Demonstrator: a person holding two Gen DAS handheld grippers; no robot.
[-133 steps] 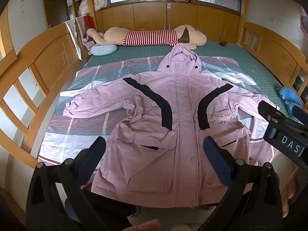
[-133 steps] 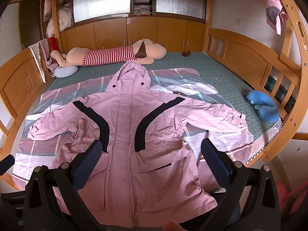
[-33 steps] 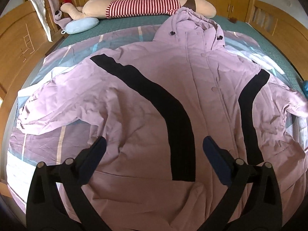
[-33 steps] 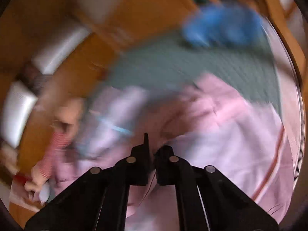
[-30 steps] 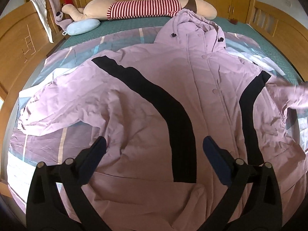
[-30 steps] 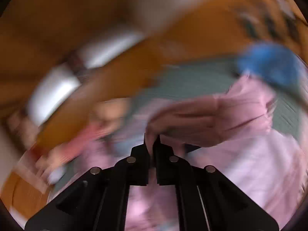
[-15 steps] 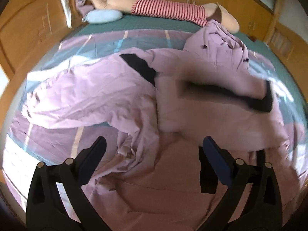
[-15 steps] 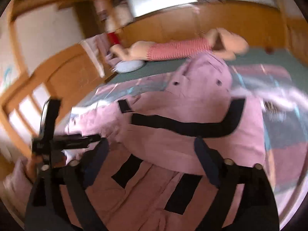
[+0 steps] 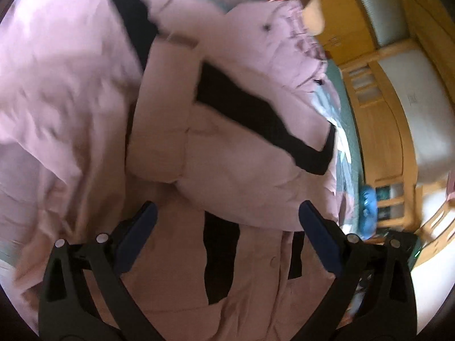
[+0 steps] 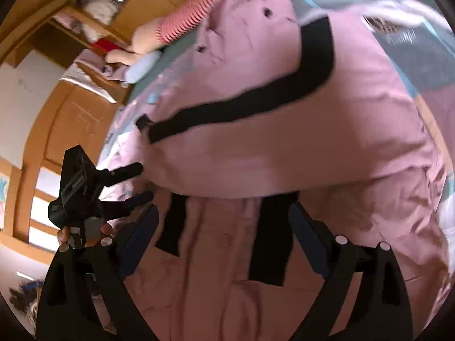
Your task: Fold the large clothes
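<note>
A large pink jacket [image 9: 71, 91] with black stripes lies spread on the bed. Its right sleeve [image 10: 284, 153] is folded across the chest, and the hood [image 10: 250, 8] points to the far end. My left gripper [image 9: 227, 213] hovers open just above the jacket's front, with nothing between its blue pads. My right gripper [image 10: 224, 211] is also open over the front below the folded sleeve, and holds nothing. In the right wrist view the left gripper [image 10: 139, 183] shows at the jacket's left edge, held by a hand, fingers apart.
A plush toy in a red-striped shirt [image 10: 184, 17] and a pale blue pillow [image 10: 142, 66] lie at the bed's head. Wooden bed rails [image 10: 71, 130] run along the sides. A blue toy [image 9: 368, 213] sits by the right rail. A plaid sheet [image 10: 412, 56] lies under the jacket.
The right gripper, shut on the sleeve a second ago, swung it over the jacket front and let go. Both grippers have dropped closer to the jacket, and the left one has rolled.
</note>
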